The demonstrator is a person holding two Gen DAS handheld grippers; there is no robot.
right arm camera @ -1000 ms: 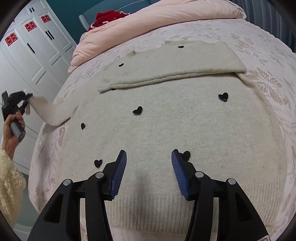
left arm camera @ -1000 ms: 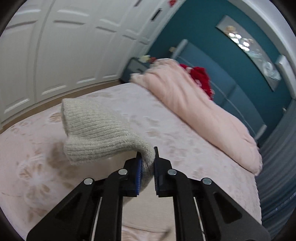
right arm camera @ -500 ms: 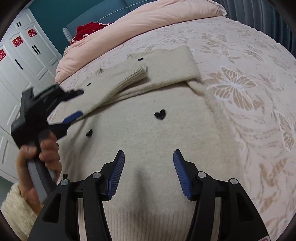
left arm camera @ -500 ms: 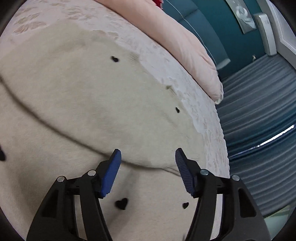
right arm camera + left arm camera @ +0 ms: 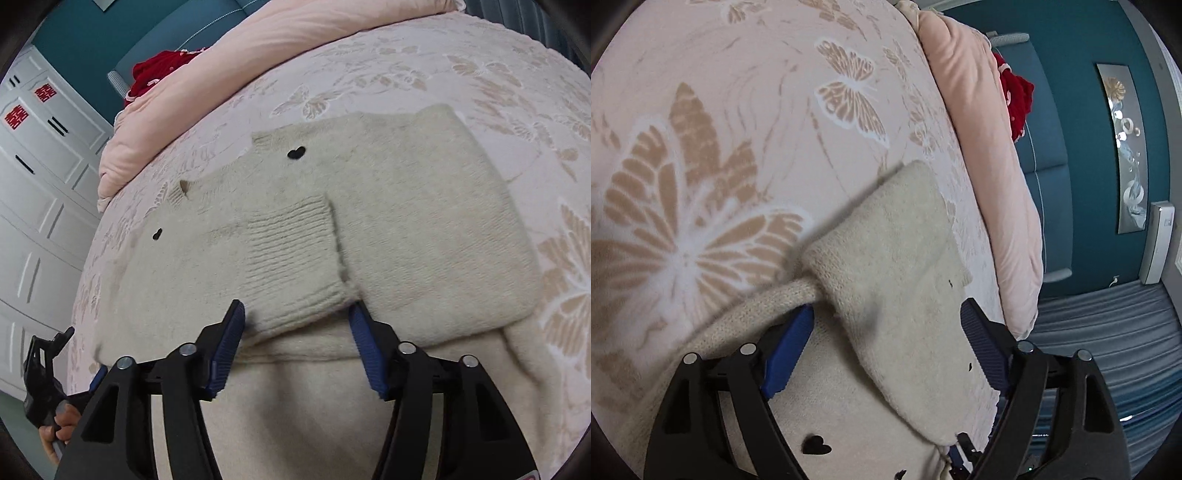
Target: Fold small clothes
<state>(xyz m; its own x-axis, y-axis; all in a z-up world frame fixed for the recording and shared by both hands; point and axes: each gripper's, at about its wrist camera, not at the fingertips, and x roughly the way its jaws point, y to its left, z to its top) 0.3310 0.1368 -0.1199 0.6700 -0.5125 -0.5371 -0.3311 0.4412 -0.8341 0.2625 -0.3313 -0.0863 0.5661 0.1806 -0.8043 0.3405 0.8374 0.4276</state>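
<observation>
A cream knit sweater [image 5: 424, 229] with small black hearts lies flat on the butterfly bedspread [image 5: 701, 166]. Both sleeves are folded across its body. My right gripper [image 5: 297, 308] hovers low over it, jaws closing, with the ribbed cuff [image 5: 291, 251] of the top sleeve lying loose between the blue pads. In the left wrist view my left gripper [image 5: 886, 306] is at the sweater's edge, jaws opening. A folded sleeve [image 5: 897, 258] lies between its fingers, ungripped, and the rolled edge [image 5: 764, 302] covers the tip of one pad [image 5: 786, 350]. The left gripper [image 5: 44, 373] and the hand holding it also show at the right view's lower left.
A pink quilt [image 5: 258, 48] is bunched along the bed's far side, with a red garment [image 5: 155, 74] by the teal headboard. White wardrobe doors [image 5: 37, 166] stand past the bed's left edge. Grey curtains [image 5: 1108, 332] hang beyond the other side.
The left gripper let go of the sleeve cuff it was carrying, opened wide and dropped to the sweater. The right gripper moved forward to the folded cuff, and its jaws narrowed.
</observation>
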